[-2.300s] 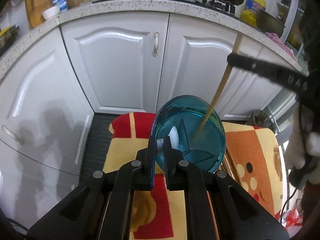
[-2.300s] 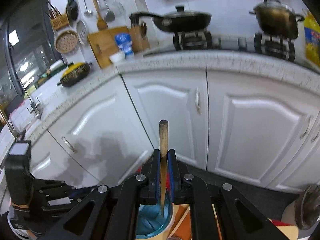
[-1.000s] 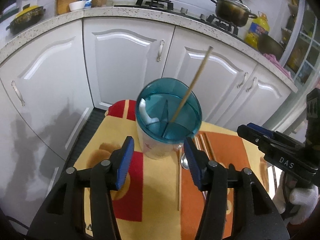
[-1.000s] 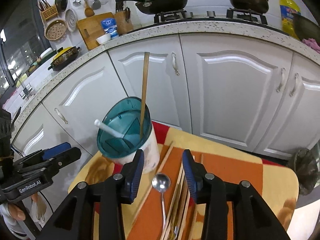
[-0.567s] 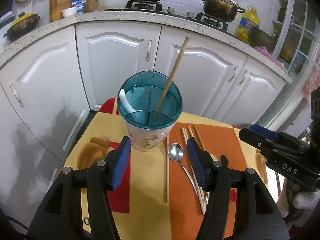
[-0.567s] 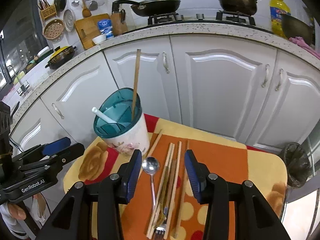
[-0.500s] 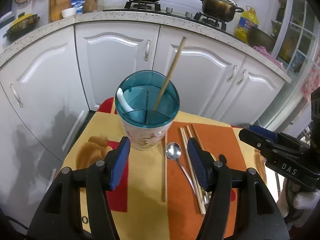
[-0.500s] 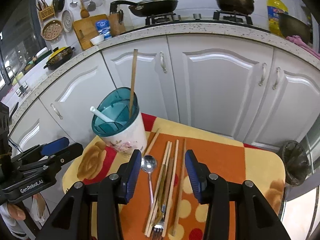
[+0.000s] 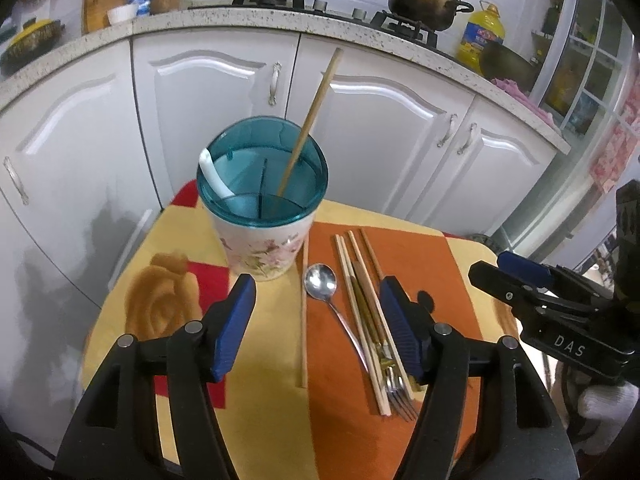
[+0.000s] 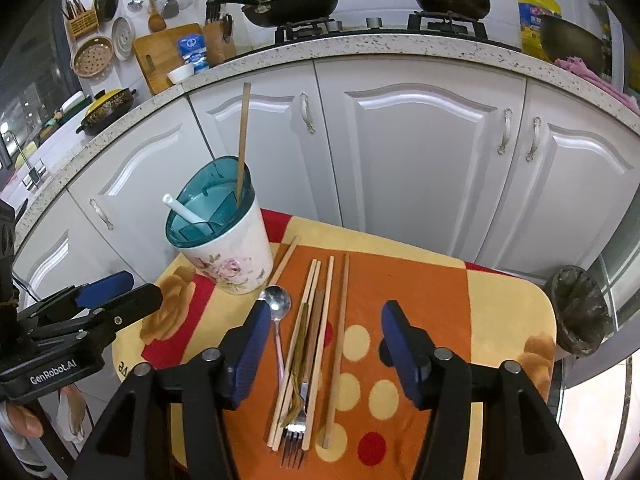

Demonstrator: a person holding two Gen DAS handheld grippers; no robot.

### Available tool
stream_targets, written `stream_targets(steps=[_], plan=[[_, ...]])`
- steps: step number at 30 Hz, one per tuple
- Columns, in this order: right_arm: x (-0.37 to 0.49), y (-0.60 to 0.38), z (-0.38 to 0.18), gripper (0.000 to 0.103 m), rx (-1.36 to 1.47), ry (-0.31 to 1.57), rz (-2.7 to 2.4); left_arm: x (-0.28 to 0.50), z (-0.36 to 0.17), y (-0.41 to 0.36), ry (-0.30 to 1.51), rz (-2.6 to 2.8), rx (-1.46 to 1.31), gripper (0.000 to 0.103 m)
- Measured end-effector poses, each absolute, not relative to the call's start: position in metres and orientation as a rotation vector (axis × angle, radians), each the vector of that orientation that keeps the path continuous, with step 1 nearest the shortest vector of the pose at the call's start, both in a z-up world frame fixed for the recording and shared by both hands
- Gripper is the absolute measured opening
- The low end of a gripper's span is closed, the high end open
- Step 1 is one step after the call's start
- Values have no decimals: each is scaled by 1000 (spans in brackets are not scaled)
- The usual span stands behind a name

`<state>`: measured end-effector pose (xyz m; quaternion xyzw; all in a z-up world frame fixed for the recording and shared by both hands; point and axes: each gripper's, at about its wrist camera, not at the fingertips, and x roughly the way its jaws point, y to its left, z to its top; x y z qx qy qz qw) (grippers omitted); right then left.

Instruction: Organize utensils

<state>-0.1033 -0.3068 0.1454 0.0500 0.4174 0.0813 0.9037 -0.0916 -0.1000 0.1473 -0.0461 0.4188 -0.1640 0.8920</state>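
Note:
A floral utensil cup with a teal divided insert [image 9: 262, 216] [image 10: 224, 240] stands at the back left of a small table. It holds one wooden chopstick [image 9: 310, 120] [image 10: 241, 140] and a white spoon handle [image 9: 214, 174] [image 10: 182, 208]. On the cloth lie a metal spoon [image 9: 322, 284] [image 10: 277, 304], a fork [image 9: 394, 384] [image 10: 296, 436] and several chopsticks [image 9: 360, 304] [image 10: 324, 320]. My left gripper [image 9: 316, 320] is open and empty, in front of the cup. My right gripper [image 10: 322, 344] is open and empty above the loose utensils.
The table's yellow, red and orange cloth [image 9: 448, 272] [image 10: 504, 320] ends close on all sides. White cabinet doors [image 9: 224, 92] [image 10: 416, 152] stand just behind it, with a counter and stove pots above. A bin [image 10: 580, 316] sits low at the right.
The right gripper let go of the chopstick into the cup and opened; the left gripper let go of the cup's rim. Both pulled back from the cup, bringing the loose utensils into view.

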Motion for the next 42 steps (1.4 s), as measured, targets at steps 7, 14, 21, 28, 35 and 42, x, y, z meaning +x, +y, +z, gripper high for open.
stream_targets(steps=[7, 14, 21, 28, 35, 42], plan=[[-100, -312, 126, 56, 113, 922, 157, -87, 123, -94, 961, -387, -137, 72], [-89, -318, 94, 56, 161, 1006, 176, -78, 83, -90, 1051, -380, -141, 73], [-73, -315, 54, 36, 180, 1096, 191, -68, 55, -96, 1070, -379, -130, 66], [-51, -309, 23, 20, 175, 1161, 199, -49, 27, -113, 1115, -362, -84, 45], [-46, -314, 18, 6, 193, 1157, 199, -40, 15, -124, 1109, -352, -21, 12], [-73, -330, 24, 6, 183, 1169, 179, -54, 15, -114, 1134, -405, -55, 4]])
